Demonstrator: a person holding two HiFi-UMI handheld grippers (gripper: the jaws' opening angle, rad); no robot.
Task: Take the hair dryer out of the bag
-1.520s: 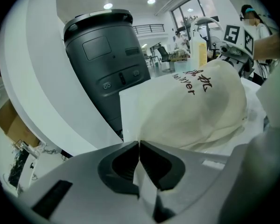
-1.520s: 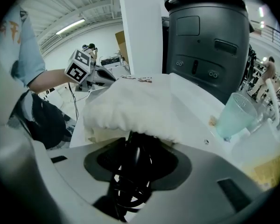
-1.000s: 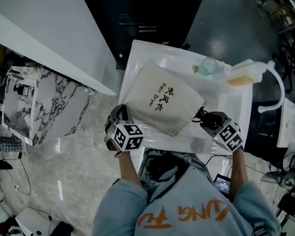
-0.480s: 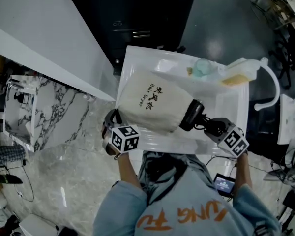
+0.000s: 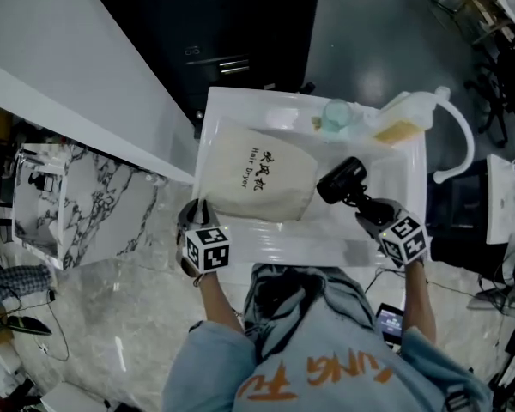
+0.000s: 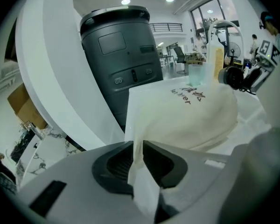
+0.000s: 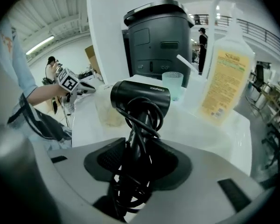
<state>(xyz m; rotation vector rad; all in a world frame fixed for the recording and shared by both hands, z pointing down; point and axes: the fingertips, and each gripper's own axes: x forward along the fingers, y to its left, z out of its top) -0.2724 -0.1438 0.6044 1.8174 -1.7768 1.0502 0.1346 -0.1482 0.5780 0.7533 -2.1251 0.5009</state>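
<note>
The cream cloth bag (image 5: 256,180) lies on the white table (image 5: 266,245), its printed side up. My left gripper (image 5: 199,209) is at the bag's near left corner; in the left gripper view a fold of the bag (image 6: 196,115) runs between the jaws of that gripper (image 6: 137,155), which are opening with the pads still against the cloth. The black hair dryer (image 5: 342,181) is clear of the bag, to its right. My right gripper (image 5: 365,206) is shut on its handle and wound cord; the right gripper view shows the hair dryer (image 7: 140,97) upright in this gripper (image 7: 137,146).
A tall clear bottle with a yellow label (image 7: 224,78) and a pale green cup (image 7: 171,84) stand at the table's far side. A dark grey bin (image 6: 121,55) stands beyond the table. A white wall panel (image 5: 69,84) runs along the left.
The right gripper drew the hair dryer out of the bag's open end and off to the right. The bag has sagged flatter. The left gripper stayed at the bag's corner.
</note>
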